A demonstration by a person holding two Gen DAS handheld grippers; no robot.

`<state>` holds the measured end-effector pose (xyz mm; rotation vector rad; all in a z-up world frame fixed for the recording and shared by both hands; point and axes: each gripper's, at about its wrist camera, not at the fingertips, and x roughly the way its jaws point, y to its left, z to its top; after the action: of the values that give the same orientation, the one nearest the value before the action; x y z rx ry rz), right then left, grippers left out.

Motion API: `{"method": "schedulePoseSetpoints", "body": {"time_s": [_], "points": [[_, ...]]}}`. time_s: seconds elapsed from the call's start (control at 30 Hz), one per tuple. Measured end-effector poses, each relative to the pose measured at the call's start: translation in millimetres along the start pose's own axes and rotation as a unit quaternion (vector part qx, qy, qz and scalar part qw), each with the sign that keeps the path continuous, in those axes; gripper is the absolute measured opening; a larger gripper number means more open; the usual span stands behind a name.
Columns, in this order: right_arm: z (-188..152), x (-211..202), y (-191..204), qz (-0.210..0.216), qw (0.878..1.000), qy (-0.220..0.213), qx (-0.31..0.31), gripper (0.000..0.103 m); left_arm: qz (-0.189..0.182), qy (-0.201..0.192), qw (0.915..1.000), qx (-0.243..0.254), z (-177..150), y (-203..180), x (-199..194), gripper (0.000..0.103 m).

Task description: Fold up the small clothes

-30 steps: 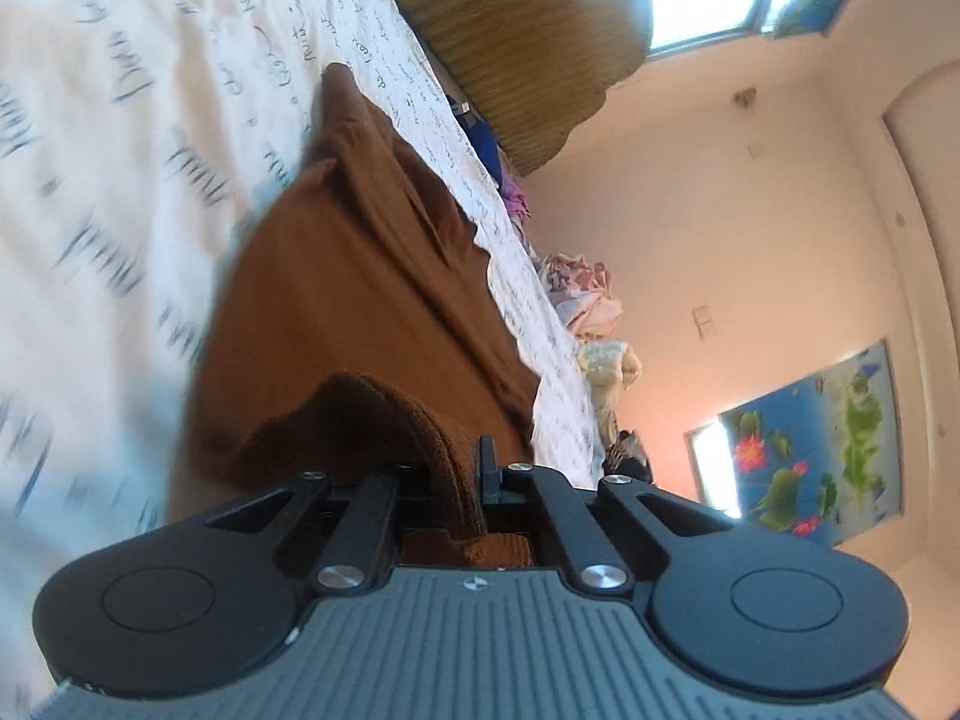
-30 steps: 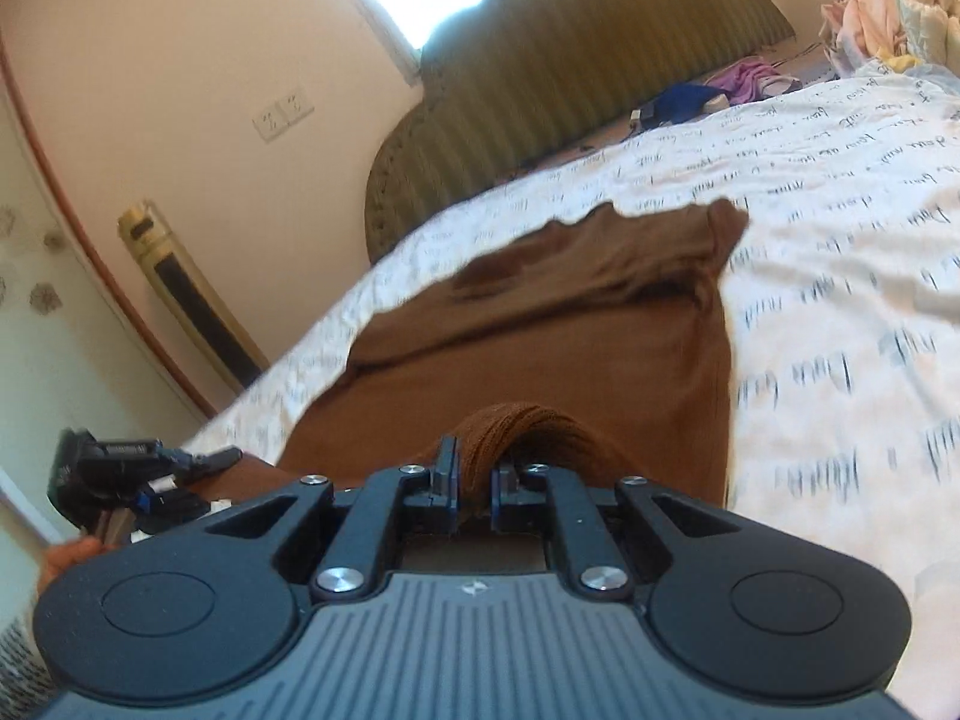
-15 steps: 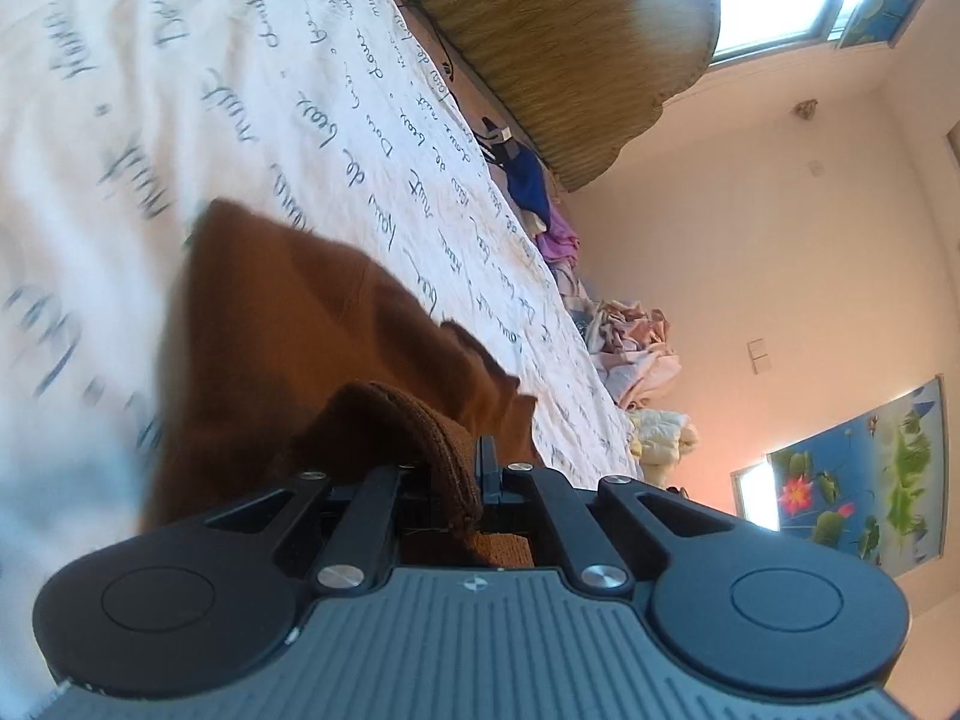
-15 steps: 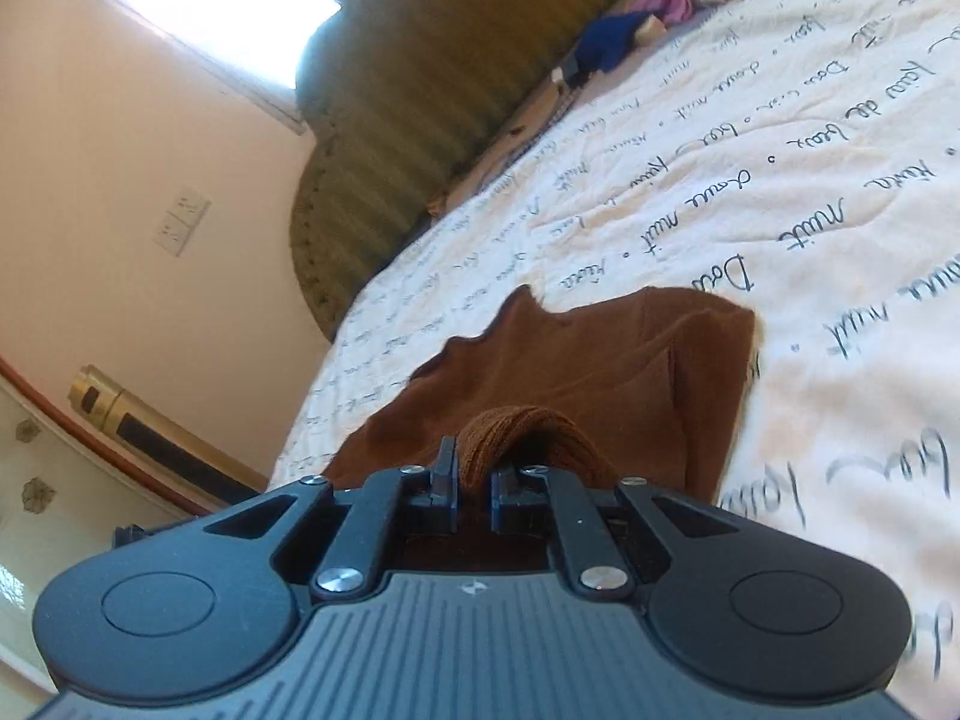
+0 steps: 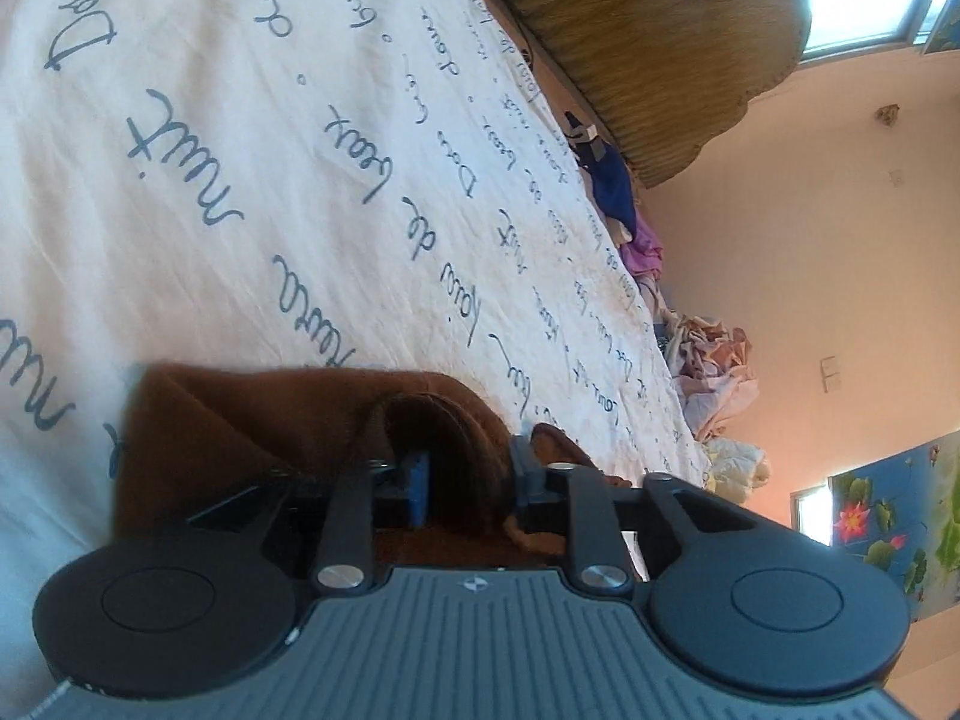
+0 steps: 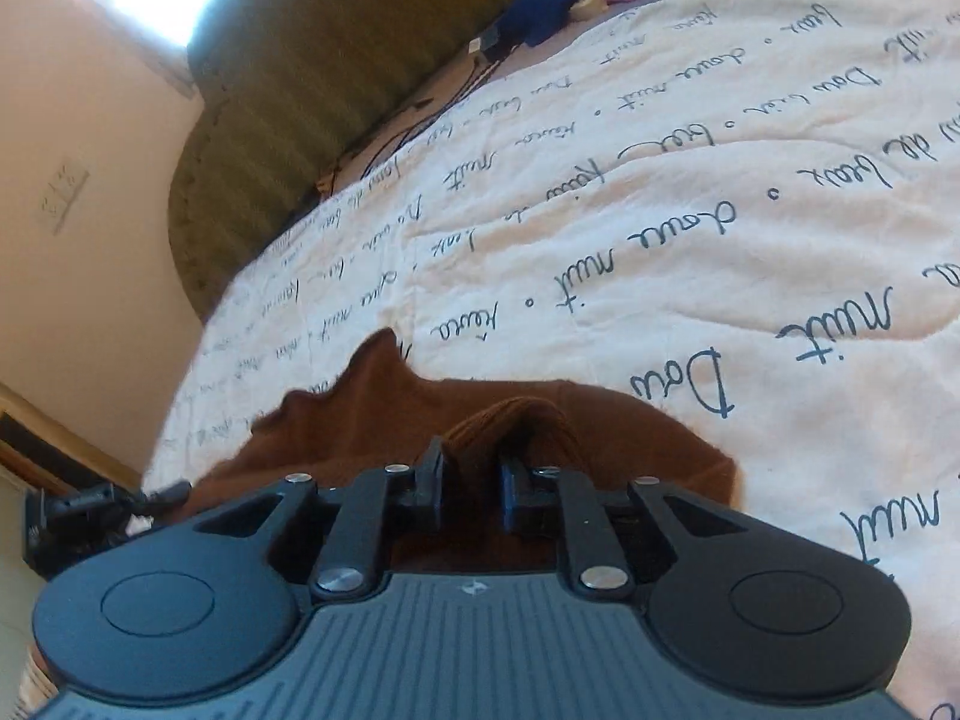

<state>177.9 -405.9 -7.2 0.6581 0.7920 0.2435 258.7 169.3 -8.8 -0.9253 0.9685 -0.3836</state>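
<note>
A small brown knit garment (image 5: 252,420) lies folded over on a white bedspread (image 5: 240,180) with blue script. My left gripper (image 5: 468,480) has its jaws parted, with a ribbed brown hem (image 5: 444,438) bunched loosely between them. In the right wrist view the same garment (image 6: 630,438) lies just ahead, and my right gripper (image 6: 471,480) also has its jaws parted around a ribbed brown hem fold (image 6: 516,420). The other gripper (image 6: 84,516) shows at the far left of the right wrist view.
A green padded headboard (image 6: 336,78) stands at the bed's far end. Blue and pink clothes (image 6: 558,6) lie by it, and a pile of pale clothes (image 5: 714,372) sits at the bed's far side. A wall and a floral picture (image 5: 894,504) are beyond.
Both grippers carried the hem forward over the garment, so much less brown cloth shows ahead. Both pairs of jaws, shut on the hem before, have now parted.
</note>
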Motion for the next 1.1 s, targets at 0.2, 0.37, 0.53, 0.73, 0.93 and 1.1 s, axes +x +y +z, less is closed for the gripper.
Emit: {"method": "schedulePoseSetpoints", "body": {"time_s": [0.2,0.37,0.53,0.73,0.93,1.1], "points": [[-13,-40,56,-0.092,0.975,-0.091,-0.182,0.103,0.038,-0.07,0.9824,0.169,-33,-68,-48,0.093],[-20,-37,85,-0.03,0.97,-0.043,-0.238,0.102,0.043,-0.009,0.9751,0.217,-82,-89,-24,0.093],[-46,35,85,-0.115,0.943,0.063,-0.305,0.102,0.125,-0.035,0.9555,0.265,-84,-68,20,0.09],[-43,-18,70,-0.102,0.963,0.023,-0.248,0.103,0.17,-0.096,0.9649,0.176,-39,-61,-40,0.099],[-57,-97,2,-0.024,0.994,0.019,-0.109,0.103,0.096,-0.023,0.9897,0.103,-47,-16,-109,0.102],[-78,-119,-46,0.048,0.998,0.025,-0.02,0.103,0.037,0.027,0.9982,0.039,-78,33,-131,0.102]]}}
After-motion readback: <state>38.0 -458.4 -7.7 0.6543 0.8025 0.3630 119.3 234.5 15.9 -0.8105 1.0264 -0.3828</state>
